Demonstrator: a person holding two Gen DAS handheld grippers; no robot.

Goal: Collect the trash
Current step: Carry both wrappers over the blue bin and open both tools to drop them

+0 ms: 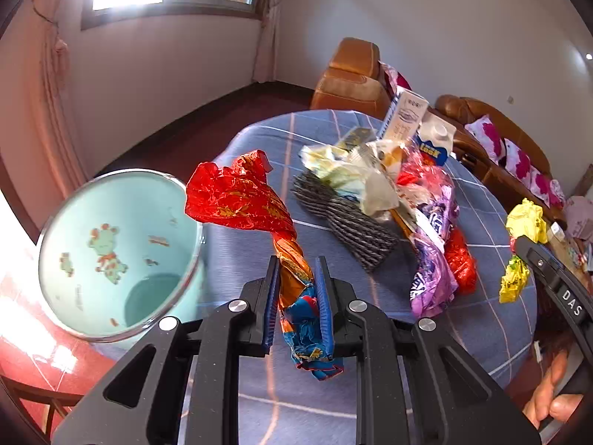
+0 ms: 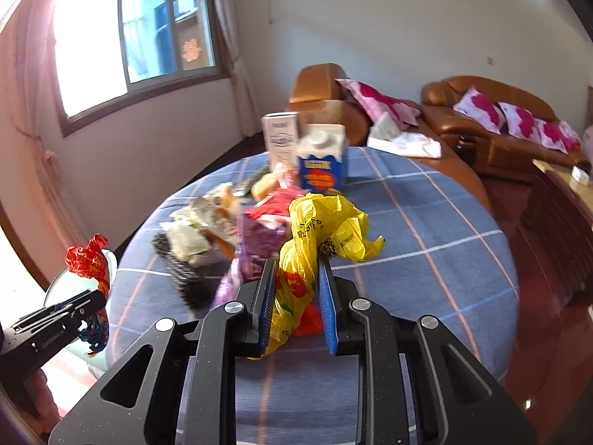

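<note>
My left hand-held gripper (image 1: 296, 289) is clamped on a twisted red and orange wrapper (image 1: 252, 207), its blue tail hanging out below the pads and its crumpled red head fanning up toward 11 o'clock, clear of the bench (image 1: 493, 319). At 9 o'clock from that wrapper sits the pale green bin (image 1: 111, 252), open-mouthed, beside the bench edge.

My right hand-held gripper (image 2: 296, 285) is pinched on a crumpled yellow plastic bag (image 2: 318, 230), which bulges up above the pads toward 1 o'clock.

From the left wrist view, the rest of the trash lies in a heap at 1 o'clock: a grey ribbed sleeve (image 1: 348, 222), pale crumpled wrappers (image 1: 352, 178), a purple packet (image 1: 433, 259) and a red scrap (image 1: 459, 259) touching it. Behind the heap, at 12 o'clock in the right wrist view, a blue and white carton (image 2: 322, 159) stands upright just beside a white box (image 2: 281, 141). A person's hand (image 1: 552, 393) shows at 4 o'clock in the left view.
</note>
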